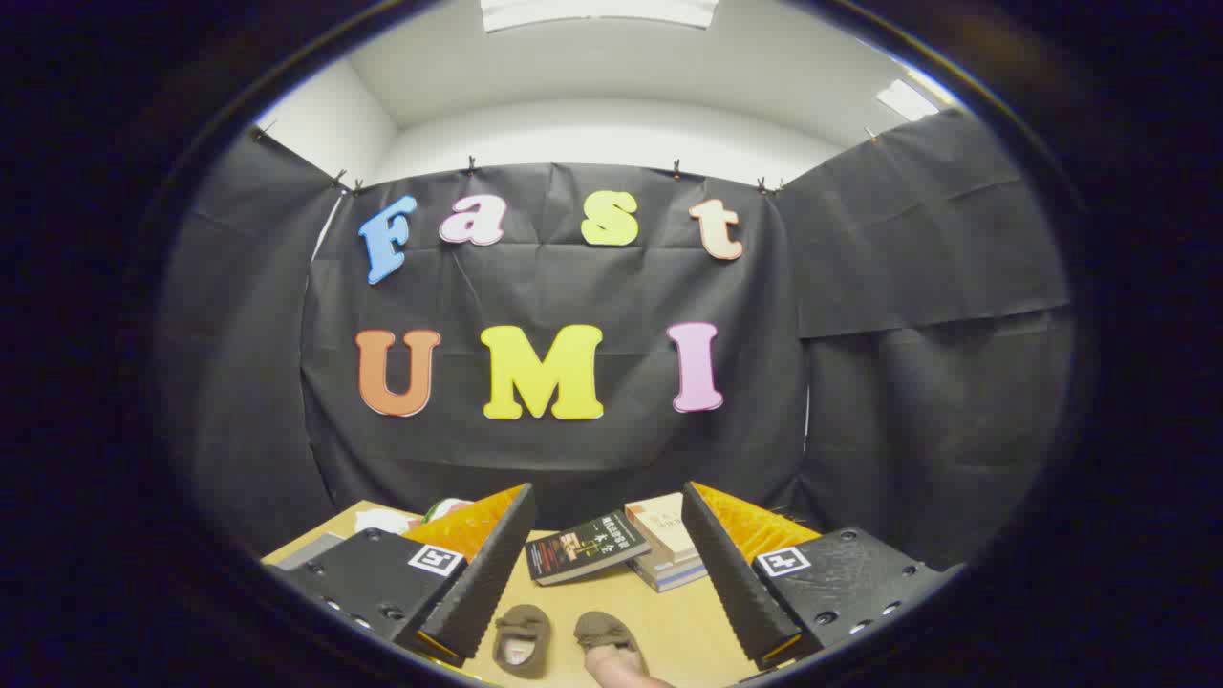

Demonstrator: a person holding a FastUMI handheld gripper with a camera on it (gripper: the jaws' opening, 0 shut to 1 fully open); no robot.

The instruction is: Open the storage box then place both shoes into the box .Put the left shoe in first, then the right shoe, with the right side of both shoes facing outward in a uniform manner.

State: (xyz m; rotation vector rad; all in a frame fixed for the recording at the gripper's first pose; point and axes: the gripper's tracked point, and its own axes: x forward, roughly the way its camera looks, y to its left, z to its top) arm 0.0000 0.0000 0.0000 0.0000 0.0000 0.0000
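**Jaws high and empty, shoes low between them**

The gripper [602, 564] hung with jaws spread, holding nothing. Two small brown fabric shoes [564, 638] lay on the tan wooden surface [683, 626] between the jaws, a fingertip [616, 666] touching one. Left and right looked alike, so picking the wrong shoe first seemed likely. Both shoes were partly cut off.

Right shoe [607, 633] partly under a finger [621, 664], book stack [669, 549] partly behind the claw [604, 564]

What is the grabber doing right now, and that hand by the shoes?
Gripper: open, holding nothing, fingers spread above the two brown shoes.
Hand: a fingertip touches the nearer shoe; grip cannot be told.
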